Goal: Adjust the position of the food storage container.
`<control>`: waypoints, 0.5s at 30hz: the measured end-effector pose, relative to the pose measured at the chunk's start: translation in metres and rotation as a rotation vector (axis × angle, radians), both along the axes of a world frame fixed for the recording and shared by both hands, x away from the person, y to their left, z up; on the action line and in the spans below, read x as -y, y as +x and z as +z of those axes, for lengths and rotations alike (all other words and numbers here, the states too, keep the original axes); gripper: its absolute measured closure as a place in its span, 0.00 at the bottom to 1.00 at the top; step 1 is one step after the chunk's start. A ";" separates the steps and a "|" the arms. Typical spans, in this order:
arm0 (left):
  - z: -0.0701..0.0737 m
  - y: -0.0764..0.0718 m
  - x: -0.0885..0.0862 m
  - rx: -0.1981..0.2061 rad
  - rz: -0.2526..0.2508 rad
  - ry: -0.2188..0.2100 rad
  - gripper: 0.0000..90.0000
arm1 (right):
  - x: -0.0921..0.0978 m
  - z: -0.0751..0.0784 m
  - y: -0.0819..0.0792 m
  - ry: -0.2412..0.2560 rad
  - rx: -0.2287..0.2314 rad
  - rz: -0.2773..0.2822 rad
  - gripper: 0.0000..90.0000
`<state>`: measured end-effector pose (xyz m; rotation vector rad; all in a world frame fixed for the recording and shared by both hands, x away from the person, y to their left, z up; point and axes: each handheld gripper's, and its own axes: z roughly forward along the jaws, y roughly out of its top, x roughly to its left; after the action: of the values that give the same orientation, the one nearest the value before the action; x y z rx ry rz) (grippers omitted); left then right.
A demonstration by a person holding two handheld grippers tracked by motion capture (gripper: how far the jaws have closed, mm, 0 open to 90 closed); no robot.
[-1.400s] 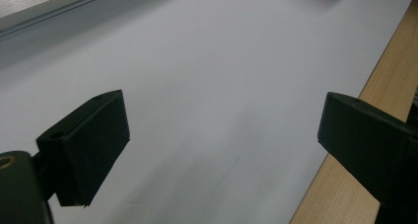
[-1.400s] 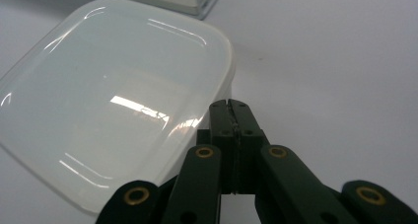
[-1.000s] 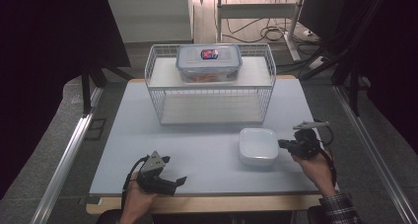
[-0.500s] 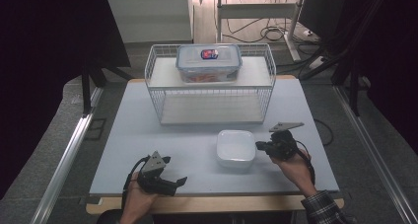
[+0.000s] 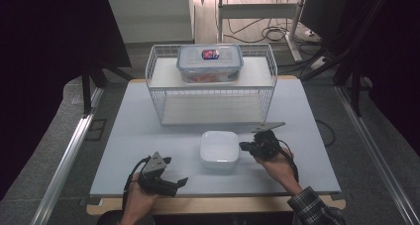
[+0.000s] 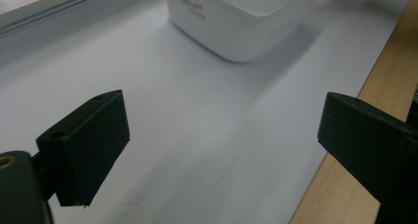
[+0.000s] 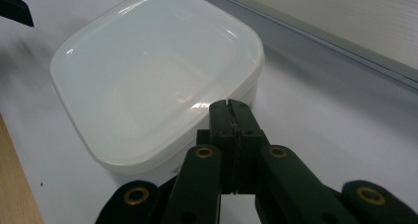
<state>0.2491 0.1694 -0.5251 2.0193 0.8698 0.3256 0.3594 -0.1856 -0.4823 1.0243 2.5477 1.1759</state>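
Pushing of white lidded box (image 5: 219,149) across desk (image 5: 124,131).
Right gripper (image 7: 230,108) jaws were closed, empty, pressed against its side; a low, centred contact was advised.

white box (image 5: 219,148), black jaws, seemingly plaid sleeve (image 5: 312,210)

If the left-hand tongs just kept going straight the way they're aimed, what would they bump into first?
Probably the white lidded box: the open left tongs point across bare table roughly toward it, though it lies slightly off the centre line, so they might slip past it.
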 end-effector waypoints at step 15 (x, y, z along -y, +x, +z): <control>0.003 -0.001 -0.002 -0.015 0.014 0.005 0.07 | 0.002 0.007 -0.011 0.000 0.084 -0.011 0.70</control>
<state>0.2482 0.1718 -0.5222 2.0233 0.8938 0.3215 0.3488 -0.1876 -0.4748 0.9665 2.4747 1.1904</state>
